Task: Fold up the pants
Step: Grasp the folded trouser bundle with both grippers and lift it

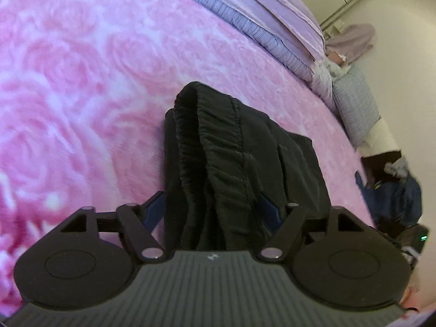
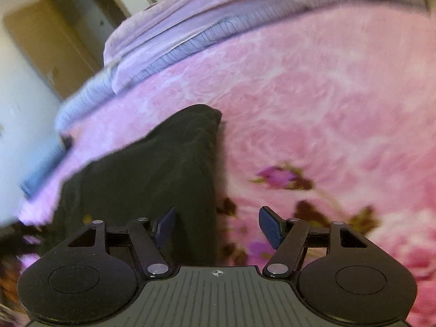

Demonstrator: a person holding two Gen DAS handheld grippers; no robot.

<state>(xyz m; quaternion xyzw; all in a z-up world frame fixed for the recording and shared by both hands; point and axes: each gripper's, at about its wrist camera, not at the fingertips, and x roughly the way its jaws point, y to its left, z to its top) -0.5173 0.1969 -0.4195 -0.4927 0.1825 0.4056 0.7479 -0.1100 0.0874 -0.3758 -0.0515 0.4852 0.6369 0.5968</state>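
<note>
Holding the elastic waistband of the black pants [image 1: 218,169] between its blue pads, the left gripper [image 1: 215,212] has fabric bunched thickly in its jaws, which stand fairly wide but are filled by the cloth. The pants lie on the pink rose-patterned blanket [image 1: 81,81], with a lilac quilt [image 1: 272,19] along the far edge of the bed. To do this step well, the person should probably keep that pinch firm and carry the waistband low and level, so the layers underneath do not drag or skew.

Over on the right, the right gripper [image 2: 216,227] hangs spread apart with nothing clamped; the pants [image 2: 152,179] reach between its pads [image 2: 269,230] on the left side only, and contact cannot be told. It would need to close on that edge before any joint lift.

The garment's long axis appears to run away from both cameras toward the quilt, the waistband end nearest the left gripper.
</note>
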